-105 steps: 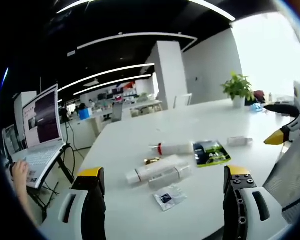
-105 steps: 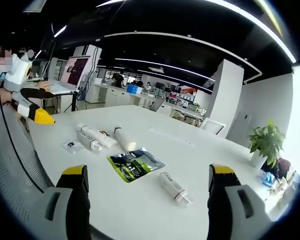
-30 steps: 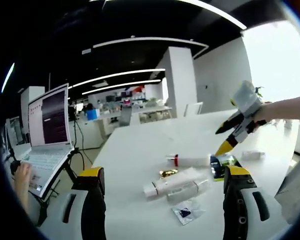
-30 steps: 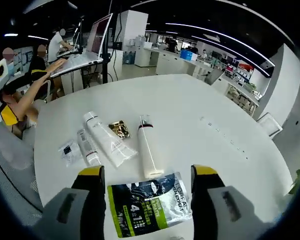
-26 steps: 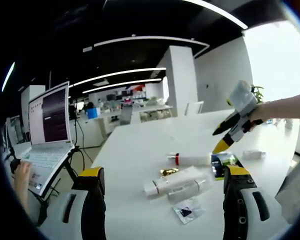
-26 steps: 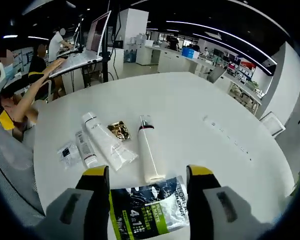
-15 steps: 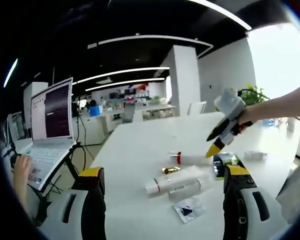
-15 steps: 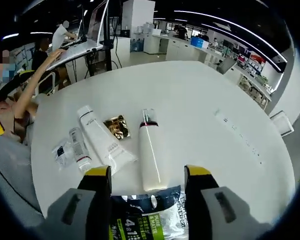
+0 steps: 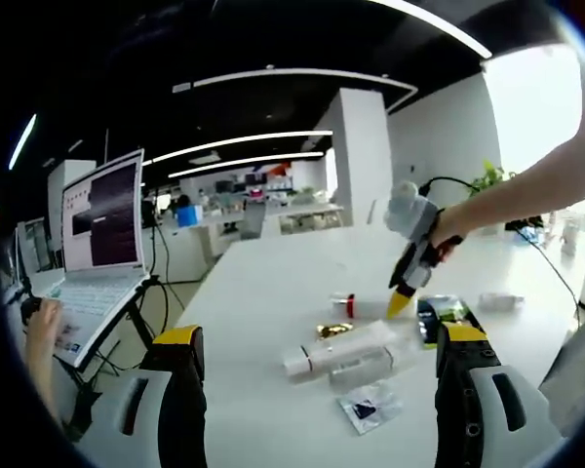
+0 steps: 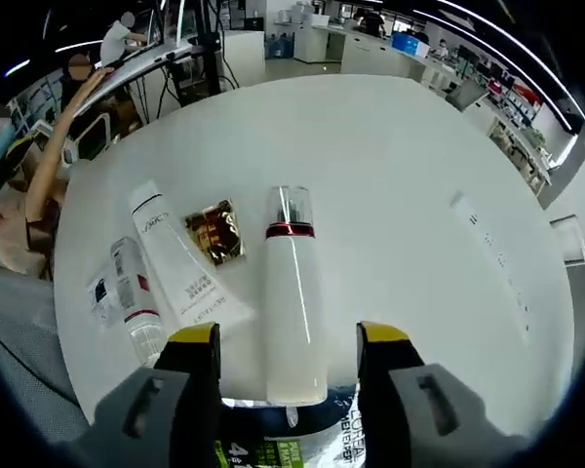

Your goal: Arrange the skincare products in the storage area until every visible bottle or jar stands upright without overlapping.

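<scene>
A white bottle with a red band [image 10: 292,302] lies flat on the white table [image 10: 400,175]. My right gripper [image 10: 289,341] stands open just above its base end, one jaw on each side, not touching. Left of the bottle lie a gold sachet [image 10: 214,232], a white tube [image 10: 180,268], a small clear bottle [image 10: 136,304] and a small sachet [image 10: 97,291]. In the left gripper view my left gripper [image 9: 322,341] hangs open, short of the white tube [image 9: 336,348] and the small clear bottle [image 9: 366,368]. The right gripper [image 9: 400,300] points down at the red-banded bottle [image 9: 359,305].
A black and green packet [image 10: 292,444] lies under my right jaws, also seen as the packet [image 9: 442,314] in the left gripper view. Another small tube [image 9: 497,302] lies farther right. A laptop [image 9: 102,234] on a stand is off the table's left edge, a person's hand [image 9: 39,327] by it.
The right gripper has dropped closer to the table and over the red-banded bottle, its jaws now straddling the base end. The left gripper has stayed about where it was.
</scene>
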Demonstrator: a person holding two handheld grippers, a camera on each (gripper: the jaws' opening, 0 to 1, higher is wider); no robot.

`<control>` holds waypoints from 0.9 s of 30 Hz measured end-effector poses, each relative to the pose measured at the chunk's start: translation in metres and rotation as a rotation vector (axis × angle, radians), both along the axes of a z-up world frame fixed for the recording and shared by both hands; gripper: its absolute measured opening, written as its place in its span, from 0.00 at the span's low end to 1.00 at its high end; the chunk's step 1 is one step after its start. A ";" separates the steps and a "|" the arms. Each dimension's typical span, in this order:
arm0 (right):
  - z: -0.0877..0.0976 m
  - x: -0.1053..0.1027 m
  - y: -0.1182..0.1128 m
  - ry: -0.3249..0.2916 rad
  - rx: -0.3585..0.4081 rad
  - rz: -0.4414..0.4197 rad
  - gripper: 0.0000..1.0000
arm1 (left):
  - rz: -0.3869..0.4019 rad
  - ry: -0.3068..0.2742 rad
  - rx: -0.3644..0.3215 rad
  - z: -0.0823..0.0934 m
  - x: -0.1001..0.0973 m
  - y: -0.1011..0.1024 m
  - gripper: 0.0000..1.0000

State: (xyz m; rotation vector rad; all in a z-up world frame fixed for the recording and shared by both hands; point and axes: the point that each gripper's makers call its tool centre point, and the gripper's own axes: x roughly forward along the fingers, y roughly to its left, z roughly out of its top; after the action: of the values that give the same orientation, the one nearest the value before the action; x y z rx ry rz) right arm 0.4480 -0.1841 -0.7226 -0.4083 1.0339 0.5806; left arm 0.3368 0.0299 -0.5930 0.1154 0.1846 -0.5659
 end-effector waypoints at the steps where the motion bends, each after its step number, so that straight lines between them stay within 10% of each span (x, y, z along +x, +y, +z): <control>1: -0.002 0.000 0.000 0.008 -0.003 0.000 0.56 | 0.002 0.001 0.000 0.000 0.000 0.000 0.97; 27: -0.025 0.003 0.000 0.192 -0.046 0.004 0.38 | -0.017 0.019 0.000 -0.004 -0.001 -0.004 0.97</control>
State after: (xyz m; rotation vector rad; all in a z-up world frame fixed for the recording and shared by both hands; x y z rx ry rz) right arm 0.4512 -0.1836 -0.7478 -0.4004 1.2322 0.6089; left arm 0.3360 0.0255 -0.5973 0.1116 0.2026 -0.5839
